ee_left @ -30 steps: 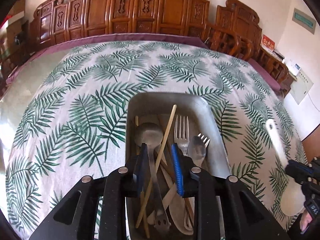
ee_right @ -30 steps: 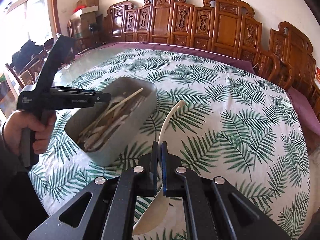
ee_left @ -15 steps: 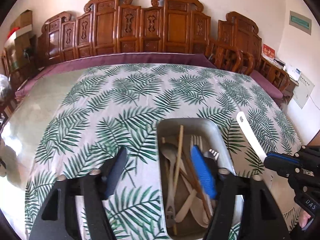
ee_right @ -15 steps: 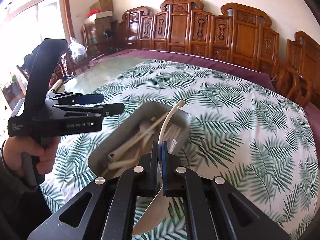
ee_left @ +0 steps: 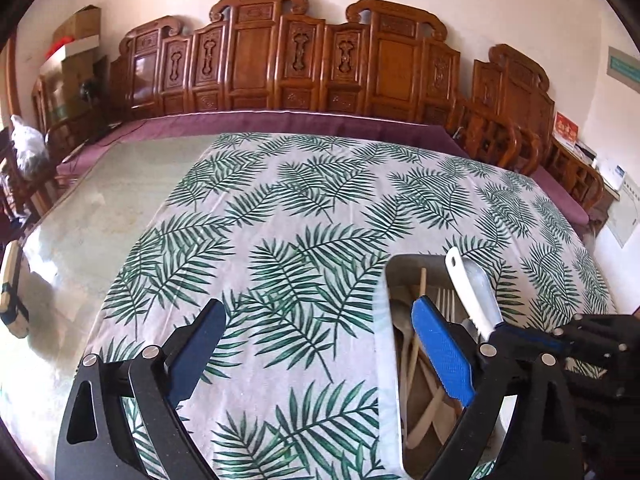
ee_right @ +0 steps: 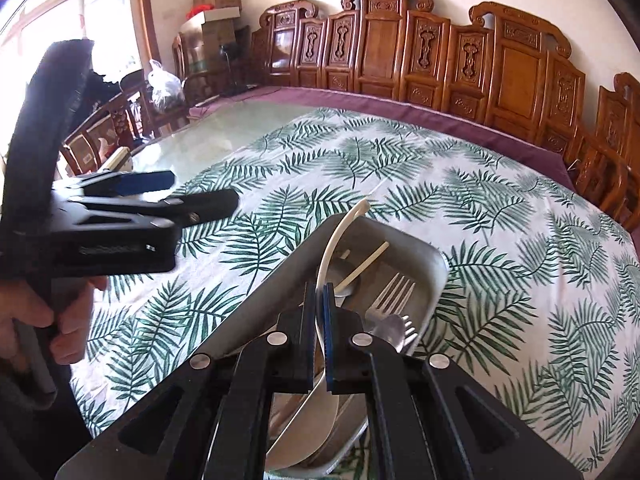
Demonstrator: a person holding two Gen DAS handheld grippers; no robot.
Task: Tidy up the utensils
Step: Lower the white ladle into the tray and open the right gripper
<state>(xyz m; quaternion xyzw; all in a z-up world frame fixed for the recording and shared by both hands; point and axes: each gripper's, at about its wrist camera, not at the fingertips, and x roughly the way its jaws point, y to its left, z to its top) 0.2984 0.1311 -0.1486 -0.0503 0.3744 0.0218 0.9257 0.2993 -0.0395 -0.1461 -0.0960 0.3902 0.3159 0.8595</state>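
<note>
My right tongs (ee_right: 319, 332) clamped on a white plastic rice spoon (ee_right: 334, 240) above the grey metal tray (ee_right: 434, 276) of utensils, my left tongs (ee_left: 320, 356) spread wide over the leaf-print surface (ee_left: 300, 208) beside it

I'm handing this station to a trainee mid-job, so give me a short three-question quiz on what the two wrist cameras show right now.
1. True or false: the left gripper is open and holds nothing.
2. Multiple choice: the right gripper is shut on A) a metal fork, B) the white spoon, C) a chopstick.
3. Short answer: where does the metal fork lie?

Key
1. True: its blue pads are spread wide above the leaf-print tablecloth.
2. B: the spoon's handle arches up over the metal tray.
3. In the tray, beside a metal spoon and chopsticks.
</note>
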